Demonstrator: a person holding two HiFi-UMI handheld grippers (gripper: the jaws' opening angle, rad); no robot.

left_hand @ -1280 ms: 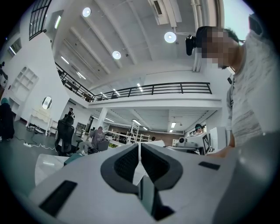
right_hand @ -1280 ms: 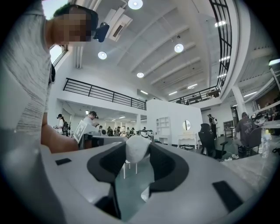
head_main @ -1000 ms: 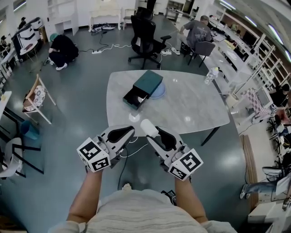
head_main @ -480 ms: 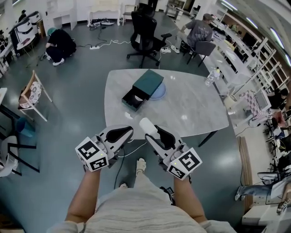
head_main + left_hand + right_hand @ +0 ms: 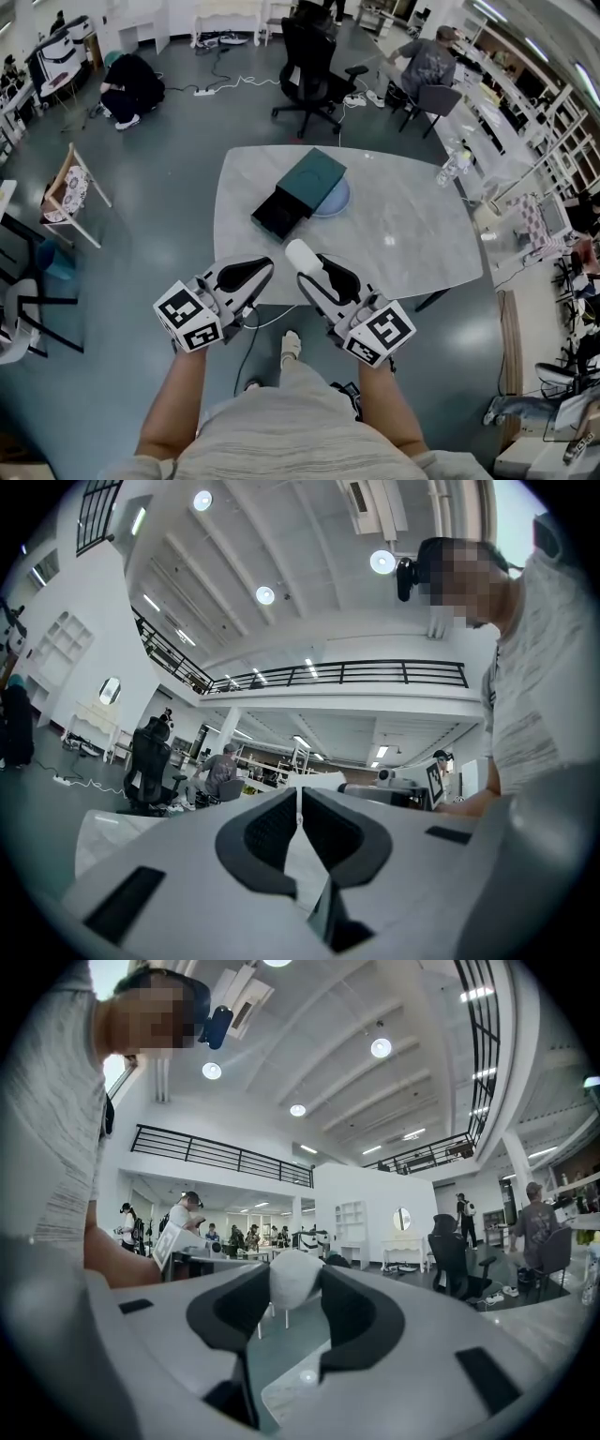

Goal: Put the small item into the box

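Carry step: my R tongs (image 5: 309, 267) clamp white item (image 5: 295, 1279); L tongs (image 5: 300, 803) closed, empty. Next: reach fwd over box (image 5: 298, 195) ahead, release.

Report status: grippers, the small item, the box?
Left gripper shut, empty. Right gripper shut on small white rounded item, by near edge of grey marble table. Dark teal box on table, drawer open. Nothing seen in between.

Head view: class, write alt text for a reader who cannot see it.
Seen from above, a person's right gripper holds a small white item over the near part of a pale marble table; the left gripper beside it is shut and empty. Farther back on the table sits a dark green box with its drawer pulled open.
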